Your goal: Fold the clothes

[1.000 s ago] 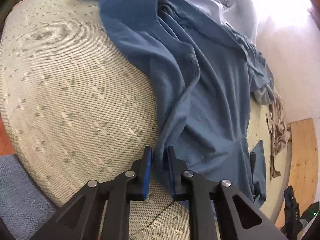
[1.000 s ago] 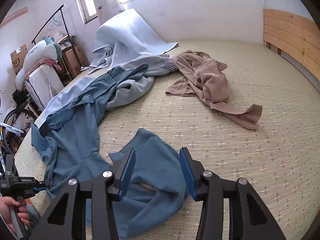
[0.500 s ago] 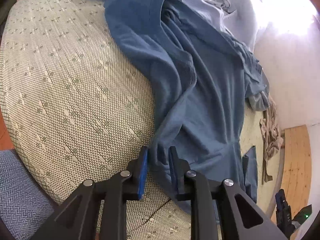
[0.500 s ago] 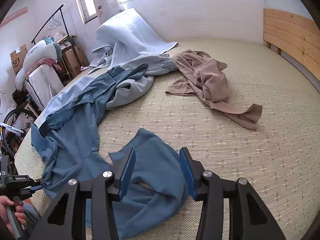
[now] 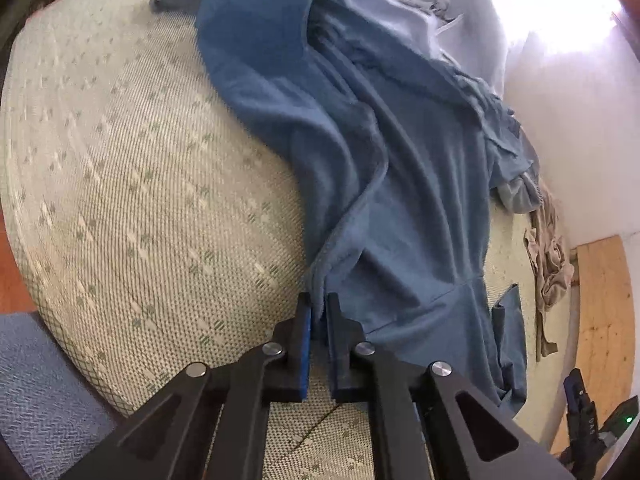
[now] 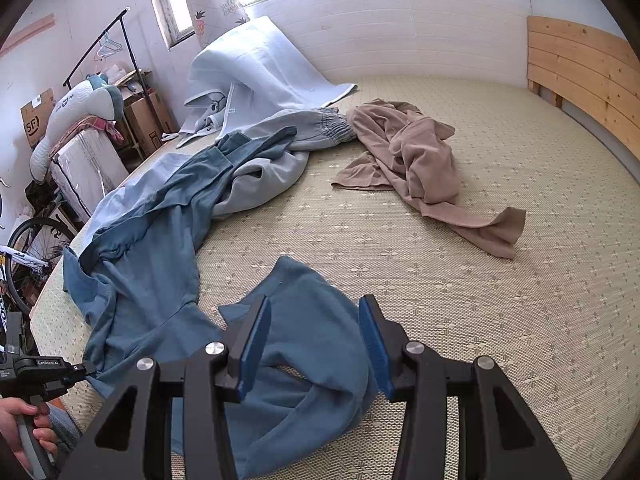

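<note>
Fabric of the dark blue garment (image 5: 420,184) is lying spread across the woven bed mat (image 5: 132,184), stretching forward and away from the left gripper (image 5: 319,308); its near edge is bunching into a narrow ridge that is running straight in between the left fingers (image 5: 305,332); those fingers are standing almost together, blue pads pressing on the fold from both sides, so the cloth is being pinched there. In the right wrist view the same garment (image 6: 140,272) is trailing from the far left of the fingers down to a rumpled section lying directly beneath and just ahead of the right gripper (image 6: 314,340); the right fingers (image 6: 254,340) are standing moderately apart, hovering above the cloth with nothing between the pads. At the lower left of that view a hand (image 6: 28,428) is gripping the handle of the left gripper, whose tip is meeting the garment's corner. Beyond the blue garment, ahead and left of the right fingers, a pale grey-blue garment (image 6: 276,148) is lying partly under it; ahead and right, a tan garment (image 6: 420,164) is lying crumpled, well apart from the grippers; a light blue blanket (image 6: 256,68) is heaped against the far wall; a wooden headboard (image 6: 580,76) is standing at the far right.
</note>
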`<state>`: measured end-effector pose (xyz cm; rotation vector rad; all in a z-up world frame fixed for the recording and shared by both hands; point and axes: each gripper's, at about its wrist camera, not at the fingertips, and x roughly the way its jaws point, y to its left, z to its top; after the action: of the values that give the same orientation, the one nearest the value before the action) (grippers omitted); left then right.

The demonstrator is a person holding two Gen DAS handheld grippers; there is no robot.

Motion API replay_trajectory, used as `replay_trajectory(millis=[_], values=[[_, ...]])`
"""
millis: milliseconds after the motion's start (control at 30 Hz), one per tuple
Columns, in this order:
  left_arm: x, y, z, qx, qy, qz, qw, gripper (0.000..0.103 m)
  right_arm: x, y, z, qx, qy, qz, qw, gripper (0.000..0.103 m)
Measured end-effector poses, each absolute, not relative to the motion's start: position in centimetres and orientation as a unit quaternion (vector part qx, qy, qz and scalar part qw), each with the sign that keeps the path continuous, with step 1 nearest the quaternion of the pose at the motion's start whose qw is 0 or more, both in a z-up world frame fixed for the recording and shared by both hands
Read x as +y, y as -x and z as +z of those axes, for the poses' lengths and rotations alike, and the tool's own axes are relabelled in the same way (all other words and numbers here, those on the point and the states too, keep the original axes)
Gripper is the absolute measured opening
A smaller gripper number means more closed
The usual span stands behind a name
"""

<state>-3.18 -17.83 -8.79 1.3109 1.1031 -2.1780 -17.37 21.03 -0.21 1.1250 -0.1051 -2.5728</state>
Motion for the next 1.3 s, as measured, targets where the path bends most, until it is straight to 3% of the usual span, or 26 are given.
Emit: replay_trajectory(millis=[367,533,667,833,1300], values=[[-9.4,6.4,-3.8,0.236,-0.430,-0.871,0.045,0.003,21.0,17.4,0.0,-0.044,-0.392,-0.901,0.182,0.049],[-4.1,4.7,-3.5,0.209,-0.452,-0.867,-0.031,0.003,19.6,17.6,0.8,-0.040,-0.387,-0.892,0.232,0.049],[-2.8,2.3,-3.2,0.218,-0.458,-0.860,-0.057,0.003,16.9,17.0,2.3,-0.018,-0.374,-0.878,0.298,0.051],[-5.5,-1.2,-2.3,0.256,-0.447,-0.856,-0.050,0.003,11.1,16.2,3.3,0.015,-0.372,-0.847,0.380,0.066],[-9.9,-4.5,-1.8,0.335,-0.411,-0.846,-0.052,0.003,-13.1,18.2,3.7,0.118,-0.399,-0.722,0.552,0.068]])
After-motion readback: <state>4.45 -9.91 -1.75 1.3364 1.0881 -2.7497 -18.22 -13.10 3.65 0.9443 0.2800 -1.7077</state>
